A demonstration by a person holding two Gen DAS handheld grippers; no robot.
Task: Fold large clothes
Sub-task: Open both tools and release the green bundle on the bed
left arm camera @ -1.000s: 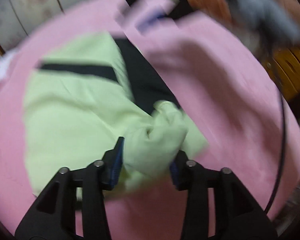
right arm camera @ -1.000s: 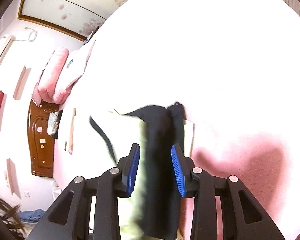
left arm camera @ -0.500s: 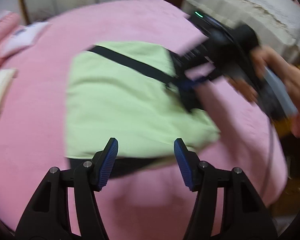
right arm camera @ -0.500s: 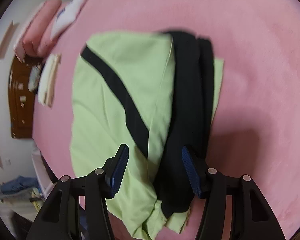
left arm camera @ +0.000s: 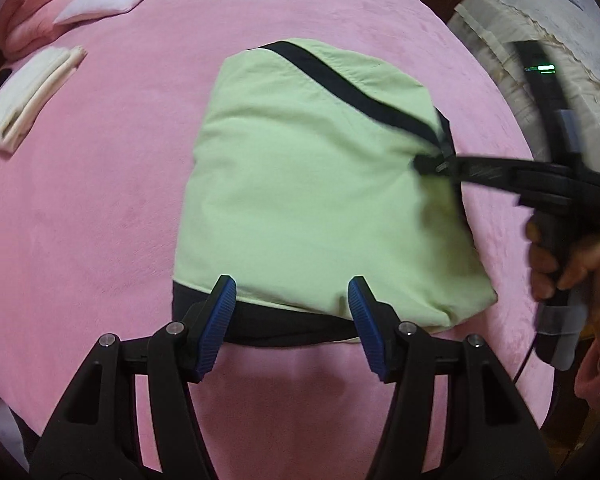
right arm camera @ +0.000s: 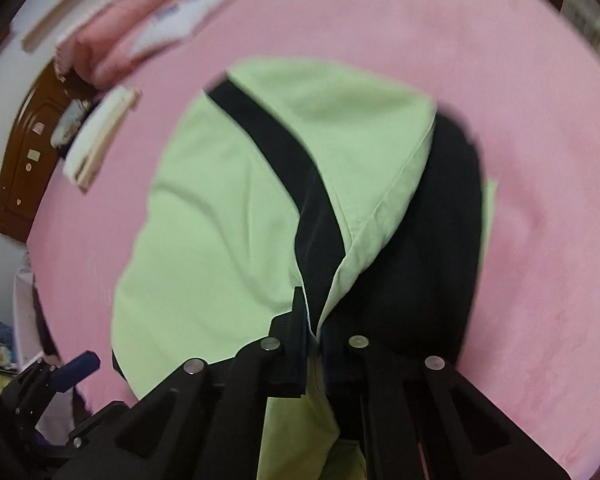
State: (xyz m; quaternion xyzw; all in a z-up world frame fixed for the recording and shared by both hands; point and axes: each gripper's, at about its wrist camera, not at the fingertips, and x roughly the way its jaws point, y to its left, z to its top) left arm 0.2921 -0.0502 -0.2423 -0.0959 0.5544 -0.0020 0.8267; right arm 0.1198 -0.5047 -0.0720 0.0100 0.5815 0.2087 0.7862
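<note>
Green with a black stripe, the folded garment (left arm camera: 308, 200) lies in the middle of a pink bed (left arm camera: 100, 220), a black layer showing under its near edge. The left gripper (left arm camera: 292, 316) hovers over that near edge with its blue-padded jaws spread wide, holding nothing. The right gripper (right arm camera: 315, 334) is clenched on the garment's right edge, where the stripe meets the black panel; from the left wrist view its tip (left arm camera: 432, 164) pinches the cloth there, and the hand (left arm camera: 572, 264) grips its handle. A folded white cloth (left arm camera: 28, 96) and pillows (left arm camera: 60, 4) lie at the far left of the bed.
</note>
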